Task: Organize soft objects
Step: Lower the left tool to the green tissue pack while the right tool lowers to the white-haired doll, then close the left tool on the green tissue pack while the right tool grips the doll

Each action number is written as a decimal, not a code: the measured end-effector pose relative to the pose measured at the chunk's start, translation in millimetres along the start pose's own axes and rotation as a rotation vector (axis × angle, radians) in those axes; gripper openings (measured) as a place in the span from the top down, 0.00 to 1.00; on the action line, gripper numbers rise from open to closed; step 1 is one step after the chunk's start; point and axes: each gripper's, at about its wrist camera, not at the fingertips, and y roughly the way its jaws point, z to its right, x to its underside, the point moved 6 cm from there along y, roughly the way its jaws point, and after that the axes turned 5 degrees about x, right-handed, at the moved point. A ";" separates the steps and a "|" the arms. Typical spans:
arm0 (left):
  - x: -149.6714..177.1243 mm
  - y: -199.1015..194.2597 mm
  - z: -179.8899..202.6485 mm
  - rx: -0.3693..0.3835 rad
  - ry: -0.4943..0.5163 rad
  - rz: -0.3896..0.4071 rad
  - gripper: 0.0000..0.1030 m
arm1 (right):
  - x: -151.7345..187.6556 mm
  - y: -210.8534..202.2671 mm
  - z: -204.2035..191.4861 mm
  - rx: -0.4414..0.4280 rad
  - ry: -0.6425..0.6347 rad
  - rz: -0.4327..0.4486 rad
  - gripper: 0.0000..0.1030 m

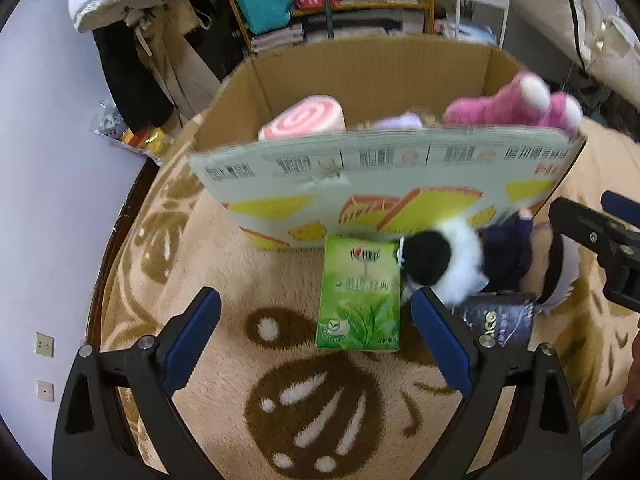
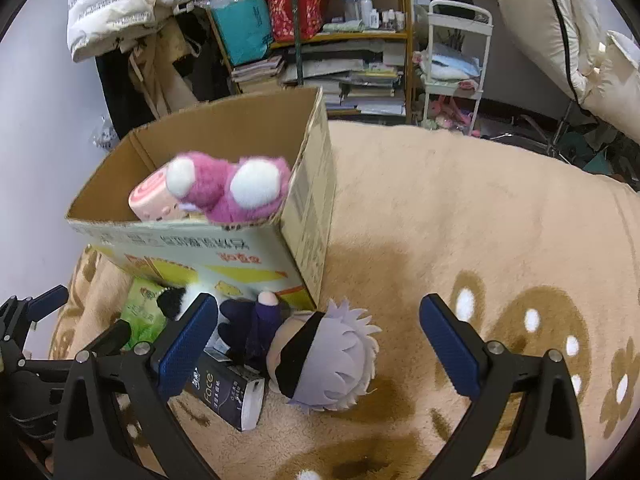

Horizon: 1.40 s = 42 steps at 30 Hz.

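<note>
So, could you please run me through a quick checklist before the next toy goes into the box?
1. Left tool open and holding nothing: ok.
2. Right tool open and holding nothing: ok.
3. Box open at the top: ok.
4. Room left in the box: cannot tell; the pink plush already pokes above the rim beside the roll.
5. Doll free to lift: not ok; it lies across the black pack.
6. Green pack within reach of the left tool: ok, it lies just ahead, between the fingers' line.
</note>
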 end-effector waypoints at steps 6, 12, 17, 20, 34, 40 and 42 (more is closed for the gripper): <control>4.2 20.7 4.0 -0.004 0.003 -0.053 0.08 | 4.6 15.5 -3.9 0.009 -0.025 -0.043 0.00; 7.6 38.6 3.0 0.012 -0.011 -0.095 0.08 | 13.5 32.8 -6.6 0.023 -0.042 -0.102 0.00; 10.2 47.2 2.3 0.010 -0.018 -0.120 0.08 | 22.9 43.3 -9.9 0.026 -0.046 -0.138 0.00; 11.6 50.1 1.8 0.006 -0.013 -0.126 0.08 | 25.6 45.9 -11.2 0.033 -0.059 -0.147 0.00; 17.2 52.2 16.7 0.082 0.008 -0.146 0.47 | 31.6 52.5 -14.4 -0.037 -0.055 -0.200 0.20; 16.9 50.6 16.3 0.086 -0.002 -0.149 0.47 | 31.2 50.4 -15.7 -0.047 -0.039 -0.212 0.22; 18.1 48.1 14.8 0.084 -0.010 -0.151 0.47 | 31.2 49.1 -14.9 -0.052 -0.029 -0.216 0.23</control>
